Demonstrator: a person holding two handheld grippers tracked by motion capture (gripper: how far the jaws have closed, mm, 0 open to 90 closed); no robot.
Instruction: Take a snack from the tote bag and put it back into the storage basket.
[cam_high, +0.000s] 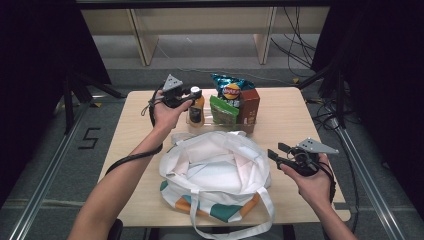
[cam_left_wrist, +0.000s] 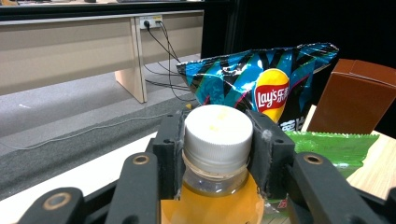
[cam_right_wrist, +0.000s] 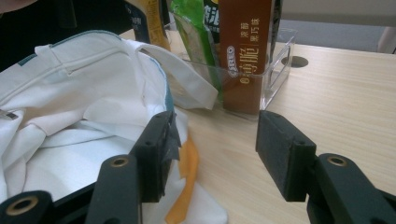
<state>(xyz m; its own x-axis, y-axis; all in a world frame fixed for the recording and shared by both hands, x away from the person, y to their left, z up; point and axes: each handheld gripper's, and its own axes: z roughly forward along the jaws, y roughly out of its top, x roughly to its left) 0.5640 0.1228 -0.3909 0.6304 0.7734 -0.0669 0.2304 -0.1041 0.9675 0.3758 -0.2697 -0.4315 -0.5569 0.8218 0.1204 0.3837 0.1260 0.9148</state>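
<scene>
Tote bag: white, open-mouthed, mid-table.
Clear bin: just behind tote bag, holding snacks.
Orange drink bottle: upright at bin's left end.
Left gripper: clamped on bottle's cap.
Right gripper: jaws apart, empty, right of tote bag.
</scene>
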